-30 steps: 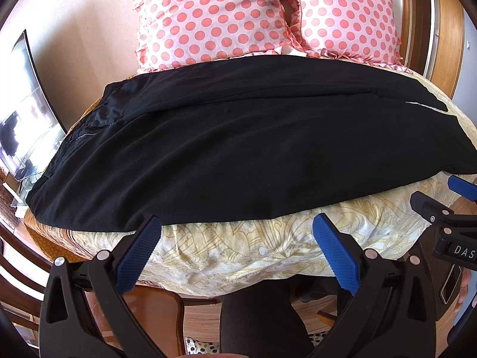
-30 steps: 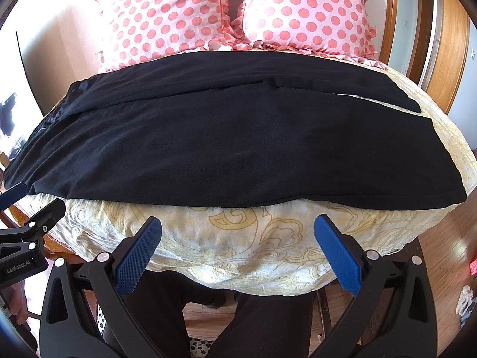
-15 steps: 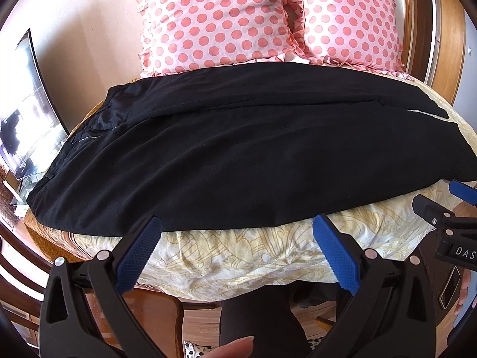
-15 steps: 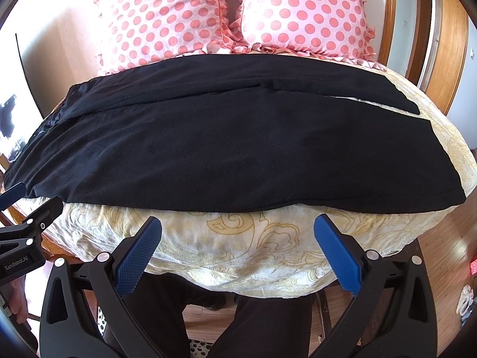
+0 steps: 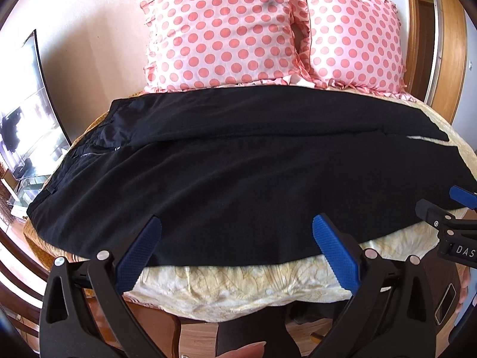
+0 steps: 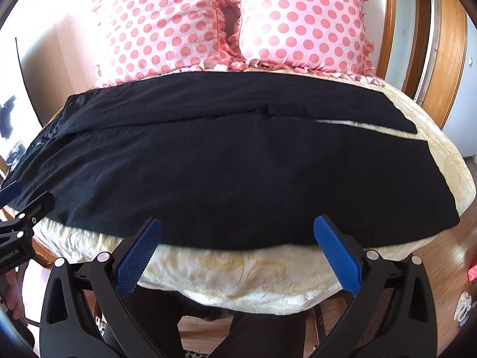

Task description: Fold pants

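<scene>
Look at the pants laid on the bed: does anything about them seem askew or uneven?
Slightly. The pants lie flat, but the two legs do not match up: a thin wedge of bedspread shows between them near the cuffs, and the far leg's cuff ends offset from the near one. Both grippers are open and hold nothing.

Both wrist cams low at bed [image 5: 253, 286] near edge, facing pillows [image 6: 232, 21]; left cam offset leftward; views share pants [image 6: 208, 164].

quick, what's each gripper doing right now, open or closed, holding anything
Left gripper: open, holding nothing, at the near edge of the black pants.
Right gripper: open, holding nothing, at the same edge.
</scene>
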